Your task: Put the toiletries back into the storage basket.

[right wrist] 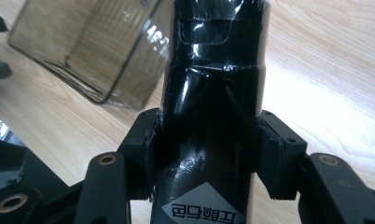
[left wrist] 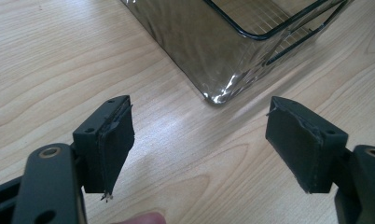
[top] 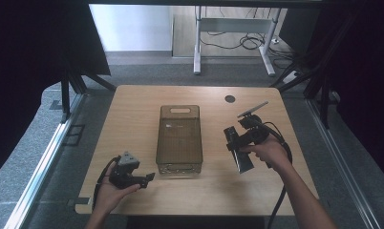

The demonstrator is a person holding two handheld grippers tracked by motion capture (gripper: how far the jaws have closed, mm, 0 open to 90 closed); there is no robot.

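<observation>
Right now the wooden surface [top: 133, 100] carries a smoky clear bin [top: 179, 138] at its centre. Beside it, the right gripper [top: 234, 142] pinches a glossy black bottle [right wrist: 213, 93]; tilted, it might slip. Its label print is unreadable. The left gripper [left wrist: 199, 144] hangs spread, empty.

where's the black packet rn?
High view, right of the clear bin: the black packet is clamped in the right gripper, above the table.
</observation>
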